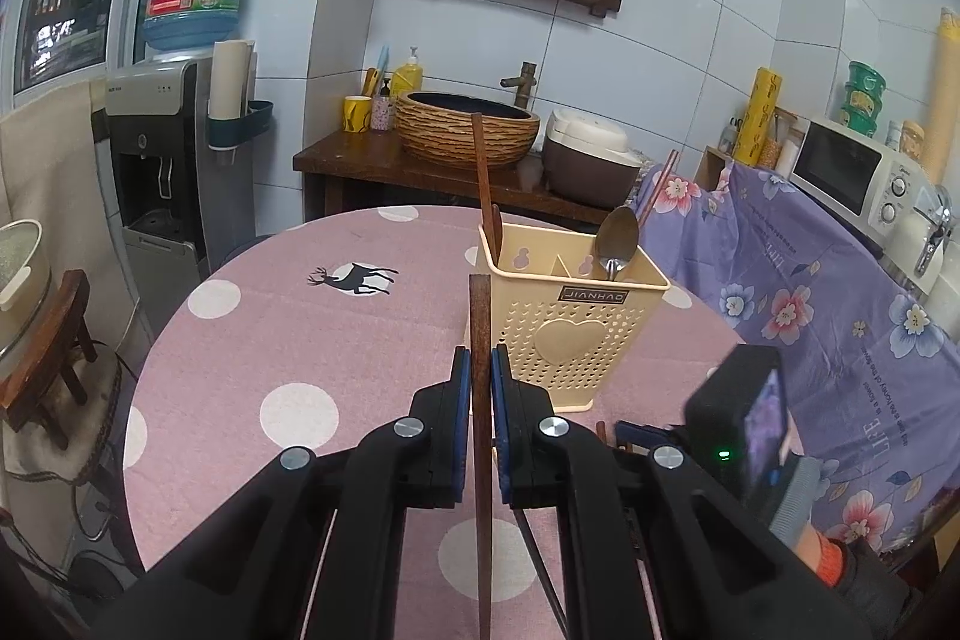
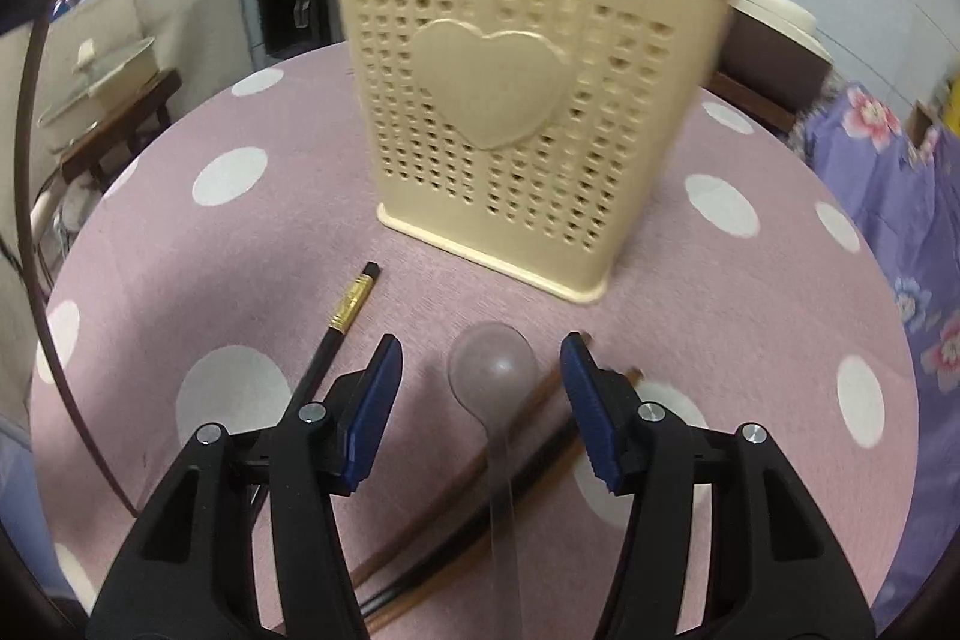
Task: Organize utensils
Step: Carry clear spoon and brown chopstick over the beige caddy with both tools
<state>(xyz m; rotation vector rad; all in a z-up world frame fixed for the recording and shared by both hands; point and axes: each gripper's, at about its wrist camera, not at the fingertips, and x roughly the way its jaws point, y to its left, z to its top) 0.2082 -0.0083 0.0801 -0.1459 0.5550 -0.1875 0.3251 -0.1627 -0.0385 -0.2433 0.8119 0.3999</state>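
Observation:
My left gripper is shut on a brown wooden chopstick that stands upright just left of the cream utensil holder. The holder has a metal spoon and a wooden utensil in it. My right gripper is open above the table, in front of the holder. A clear plastic spoon lies on the cloth between its fingers, untouched. A black chopstick with a gold band lies to the left, and brown and dark chopsticks lie under the right finger.
The round table has a pink polka-dot cloth. A purple floral cloth covers furniture to the right. A stool with a pot stands left of the table. The right gripper's body and a gloved hand show at lower right in the left wrist view.

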